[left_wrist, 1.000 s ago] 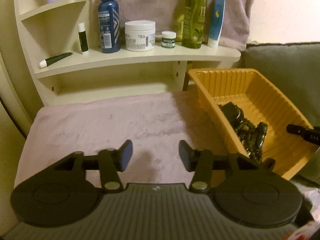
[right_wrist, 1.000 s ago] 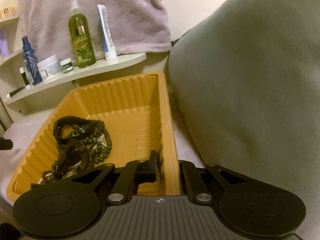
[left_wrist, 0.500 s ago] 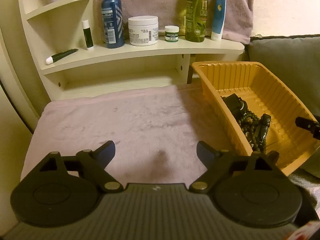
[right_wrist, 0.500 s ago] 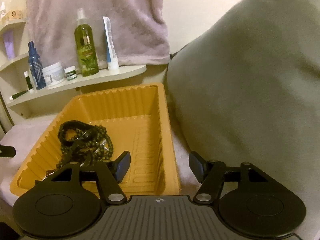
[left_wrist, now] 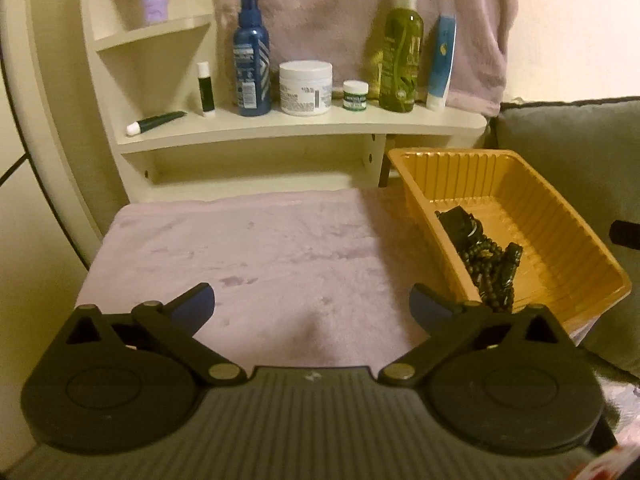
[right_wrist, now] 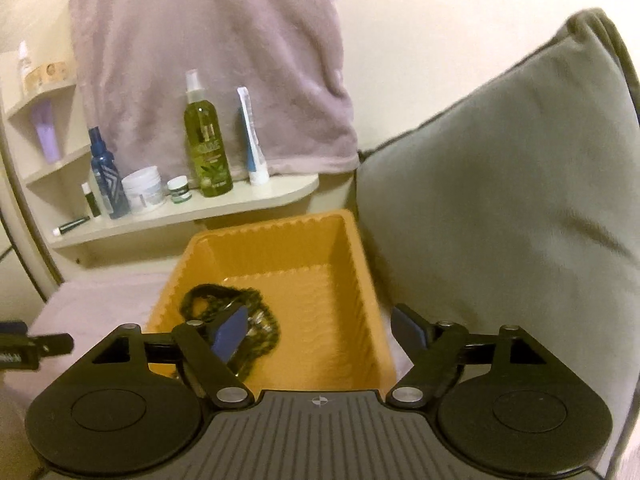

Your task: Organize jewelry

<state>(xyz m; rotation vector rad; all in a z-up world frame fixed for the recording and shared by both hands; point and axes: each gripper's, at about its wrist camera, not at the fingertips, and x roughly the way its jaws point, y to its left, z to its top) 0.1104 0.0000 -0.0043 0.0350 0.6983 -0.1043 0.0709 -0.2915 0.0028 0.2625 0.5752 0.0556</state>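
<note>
An orange plastic tray (left_wrist: 568,216) sits at the right of a pink fuzzy mat (left_wrist: 260,256). A heap of dark beaded jewelry (left_wrist: 484,260) lies in its near left part; it also shows in the right wrist view (right_wrist: 260,320) inside the tray (right_wrist: 332,240). My left gripper (left_wrist: 312,308) is wide open and empty above the mat, left of the tray. My right gripper (right_wrist: 320,328) is wide open and empty, held above the tray's near end. Its tip (left_wrist: 624,234) shows at the right edge of the left wrist view.
A cream shelf (left_wrist: 304,128) behind the mat holds a blue spray bottle (left_wrist: 251,60), a white jar (left_wrist: 306,88), a small jar (left_wrist: 355,95), a green bottle (left_wrist: 401,56) and tubes. A pink towel (right_wrist: 208,64) hangs behind. A grey cushion (right_wrist: 500,208) stands right of the tray.
Both grippers have opened wide and pulled back and up. The right gripper let go of the tray's right wall. The jewelry stays in the tray.
</note>
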